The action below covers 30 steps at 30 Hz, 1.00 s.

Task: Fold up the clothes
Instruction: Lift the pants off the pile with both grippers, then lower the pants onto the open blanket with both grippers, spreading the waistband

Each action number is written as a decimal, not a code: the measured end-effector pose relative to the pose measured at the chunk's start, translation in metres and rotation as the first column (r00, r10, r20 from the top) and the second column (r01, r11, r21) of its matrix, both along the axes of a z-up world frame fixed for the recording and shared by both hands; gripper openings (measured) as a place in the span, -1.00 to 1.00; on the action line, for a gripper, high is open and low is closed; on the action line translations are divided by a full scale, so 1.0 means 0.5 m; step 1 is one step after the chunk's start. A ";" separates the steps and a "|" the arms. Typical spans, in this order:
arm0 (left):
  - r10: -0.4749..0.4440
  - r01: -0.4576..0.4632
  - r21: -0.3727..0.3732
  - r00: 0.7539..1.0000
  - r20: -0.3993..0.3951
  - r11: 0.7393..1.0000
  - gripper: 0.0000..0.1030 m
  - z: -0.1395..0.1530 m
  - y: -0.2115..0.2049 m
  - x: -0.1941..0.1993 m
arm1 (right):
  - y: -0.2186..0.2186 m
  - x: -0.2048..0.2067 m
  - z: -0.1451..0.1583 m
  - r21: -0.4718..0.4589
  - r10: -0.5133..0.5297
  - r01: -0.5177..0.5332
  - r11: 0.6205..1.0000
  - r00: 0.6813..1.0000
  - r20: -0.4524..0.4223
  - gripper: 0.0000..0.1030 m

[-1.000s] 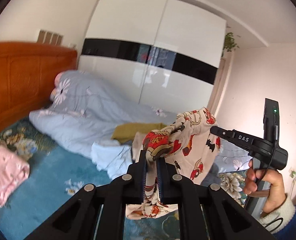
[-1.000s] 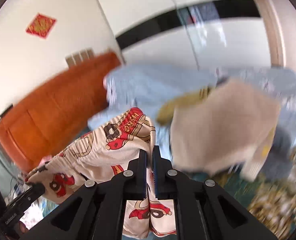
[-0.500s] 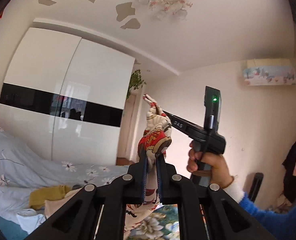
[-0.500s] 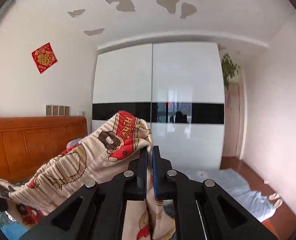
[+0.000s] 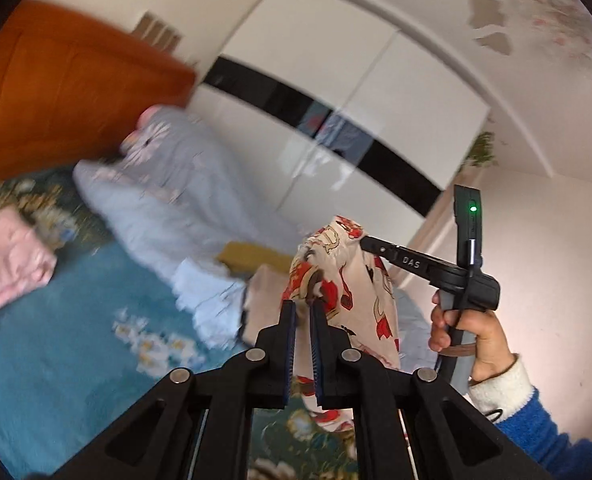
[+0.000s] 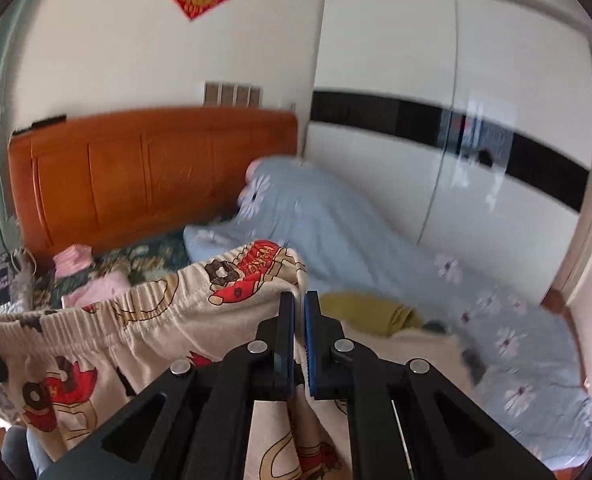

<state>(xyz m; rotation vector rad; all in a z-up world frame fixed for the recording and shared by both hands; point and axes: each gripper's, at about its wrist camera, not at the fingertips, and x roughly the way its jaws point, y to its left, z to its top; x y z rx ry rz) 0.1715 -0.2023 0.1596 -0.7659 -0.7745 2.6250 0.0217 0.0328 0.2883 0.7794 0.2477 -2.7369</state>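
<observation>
Bedroom setup: you've got a bed with a teal floral sheet (image 5: 56,360) ahead of and below both grippers, an orange wooden headboard (image 6: 144,176) behind it, and a white wardrobe with a black band (image 6: 476,128) off to the right side. A rumpled blue-grey duvet (image 6: 356,240) takes up the far part of the bed, with a mustard garment (image 6: 368,312) and a beige one (image 5: 264,300) just past your fingertips.

The cartoon-print shorts (image 6: 144,340) are up in the air, not on the bed. Your left gripper (image 5: 303,312) is clamped on one end of the elastic waistband, and your right gripper (image 6: 299,304) is pinched shut on the other end, so the waistband stretches between them and the legs hang down below. In the left view you can see your right hand (image 5: 462,332) squeezing the handle.

My read: you're in the hold-it-up-and-straighten stage of this garment. Next move probably needs you to keep both grips tight, keep the waistband taut and level, and bring the shorts down onto the bare teal patch to the left of the left gripper, so they land flat without bunching.

There's also a pink garment (image 5: 8,260) lying far left.
</observation>
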 end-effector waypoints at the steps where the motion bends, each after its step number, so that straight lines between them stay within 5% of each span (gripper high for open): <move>1: 0.030 -0.030 0.007 0.998 0.060 1.000 -0.88 -0.054 -0.015 -0.005 | -0.025 -0.032 -0.076 -0.009 0.002 -0.002 1.000 0.997 0.080 -0.91; 6: 0.151 -0.164 0.009 0.929 0.337 0.986 -0.95 -0.284 -0.070 -0.041 | -0.102 -0.097 -0.420 -0.020 0.029 -0.024 1.000 0.925 0.380 -0.91; 10: 0.189 -0.222 0.034 0.892 0.410 0.974 -0.96 -0.349 -0.117 -0.050 | -0.147 -0.094 -0.553 0.047 0.007 -0.033 0.998 0.884 0.468 -0.93; 23: 0.278 -0.414 0.145 0.792 0.543 0.899 -0.97 -0.490 -0.224 -0.083 | -0.235 -0.175 -0.568 0.087 0.021 -0.073 0.994 0.869 0.494 -0.93; 30: 0.253 -0.379 0.127 0.795 0.551 0.917 -0.98 -0.514 -0.203 -0.117 | -0.209 -0.182 -0.594 0.087 -0.012 -0.039 0.995 0.856 0.517 -0.93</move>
